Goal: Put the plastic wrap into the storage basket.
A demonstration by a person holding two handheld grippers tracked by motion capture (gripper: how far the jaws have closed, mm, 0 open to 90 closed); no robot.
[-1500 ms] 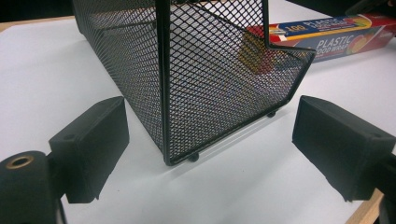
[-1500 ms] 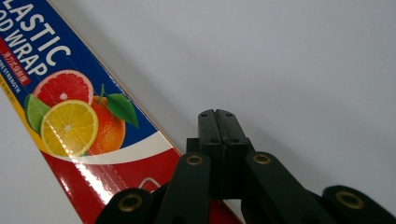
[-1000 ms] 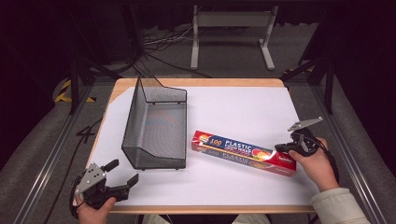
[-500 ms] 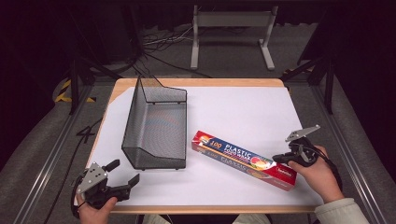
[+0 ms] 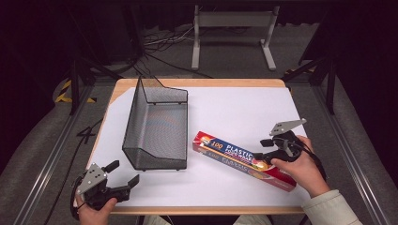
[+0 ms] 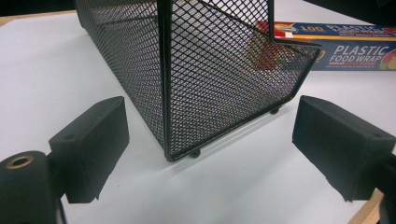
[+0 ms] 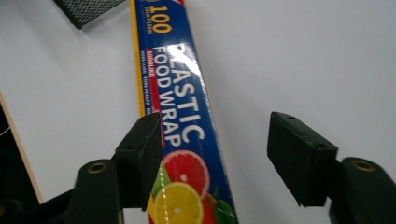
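A long blue and red plastic food wrap box (image 5: 234, 154) lies slantwise on the white table sheet (image 5: 244, 108), right of a black mesh basket (image 5: 157, 129). My right gripper (image 5: 262, 149) hovers over the box's right part. Its jaws have just been opening, and in the right gripper view the box (image 7: 177, 112) runs beneath and between them untouched. That right gripper (image 7: 217, 135) stands open. My left gripper (image 5: 123, 172) rests open at the near left corner. In the left gripper view it (image 6: 212, 128) faces the basket's near corner (image 6: 224, 70), with the box (image 6: 355, 51) behind.
The table's wooden near edge (image 5: 206, 210) runs just behind both hands. A corner of the basket (image 7: 88, 9) shows at the top of the right gripper view. White sheet lies bare beyond the box. A metal stand (image 5: 232, 28) is on the floor past the table.
The box's right end has swung toward the near edge. My right gripper went from shut to open and shifted left along the box. The left gripper kept still.
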